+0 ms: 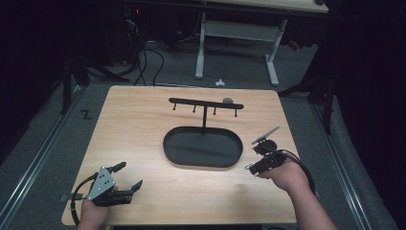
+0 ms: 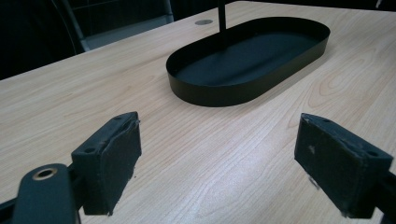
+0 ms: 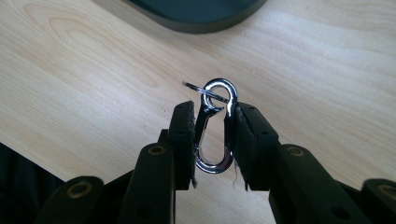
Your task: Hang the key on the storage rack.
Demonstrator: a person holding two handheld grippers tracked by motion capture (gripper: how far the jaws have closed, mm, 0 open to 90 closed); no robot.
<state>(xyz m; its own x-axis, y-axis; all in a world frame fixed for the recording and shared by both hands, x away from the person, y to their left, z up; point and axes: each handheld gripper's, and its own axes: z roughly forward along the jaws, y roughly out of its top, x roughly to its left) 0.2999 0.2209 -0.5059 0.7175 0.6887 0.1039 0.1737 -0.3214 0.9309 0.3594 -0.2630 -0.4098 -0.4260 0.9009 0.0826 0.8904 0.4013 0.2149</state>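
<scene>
Your right gripper [image 3: 212, 140] is clamped on a small silver clip [image 3: 214, 128], a snap hook w/ a thin ring through its top eye; the pads hide both long sides of the clip, and in the high view it is too small to make out (just a dark blur at the jaw tips). That gripper [image 1: 260, 149] sits over the table [image 1: 143, 120] just right of the black oval tray [image 1: 203, 147], near the table's right edge, your right hand [image 1: 286, 175] behind it. A rack [image 1: 206, 103] w/ a crossbar and small pegs rises from the tray's far side; in the left gripper view its post is cut off at the top. A grey round thing by the bar's right end is too blurred to tell. Your left gripper [image 1: 125, 176] is spread wide w/ nothing between the pads [image 2: 112, 154], low at the near left corner, well apart from the tray, bare wood all around it. Your left hand [image 1: 93, 211] is cut by the bottom edge.
</scene>
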